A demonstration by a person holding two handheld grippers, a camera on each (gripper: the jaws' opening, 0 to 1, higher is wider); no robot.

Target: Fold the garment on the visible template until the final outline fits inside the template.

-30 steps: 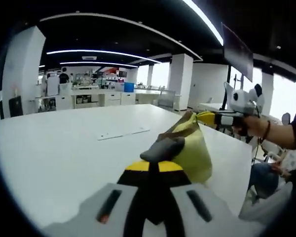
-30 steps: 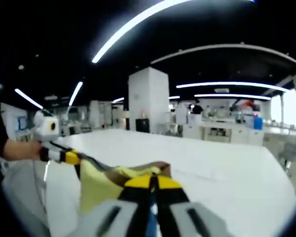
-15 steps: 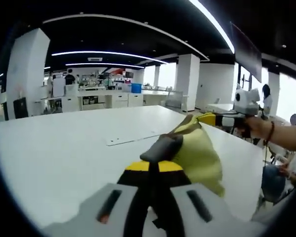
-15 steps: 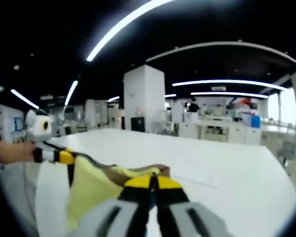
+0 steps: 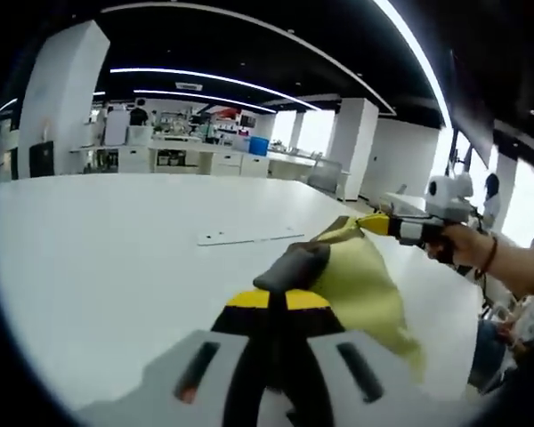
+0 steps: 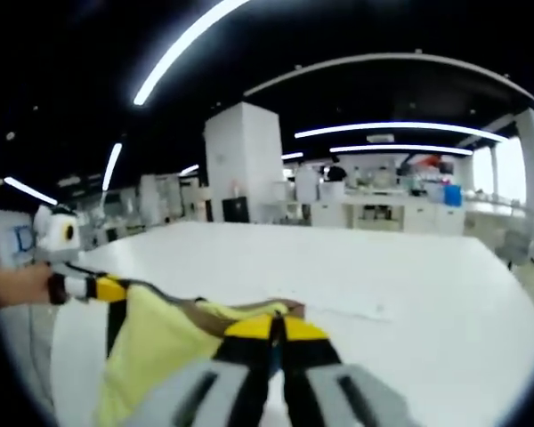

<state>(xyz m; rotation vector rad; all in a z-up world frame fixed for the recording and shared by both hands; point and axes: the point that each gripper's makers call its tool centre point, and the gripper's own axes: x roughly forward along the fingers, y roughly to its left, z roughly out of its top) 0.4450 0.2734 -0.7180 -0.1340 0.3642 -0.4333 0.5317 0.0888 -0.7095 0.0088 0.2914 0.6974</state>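
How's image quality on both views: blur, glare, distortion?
Left gripper view: strong fisheye bending of the white table edge and ceiling light strips; the yellow garment and the right gripper are fairly sharp; windows at the right blow out. Right gripper view: softer overall, the left gripper and garment smeared at the picture's edge, ceiling dark, light strips glaring.

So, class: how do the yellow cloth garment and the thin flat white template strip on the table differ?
The yellow cloth garment hangs lifted and bunched; the thin flat white template strip lies flat on the white table. The garment is pinched by the left gripper and right gripper; the strip is untouched.
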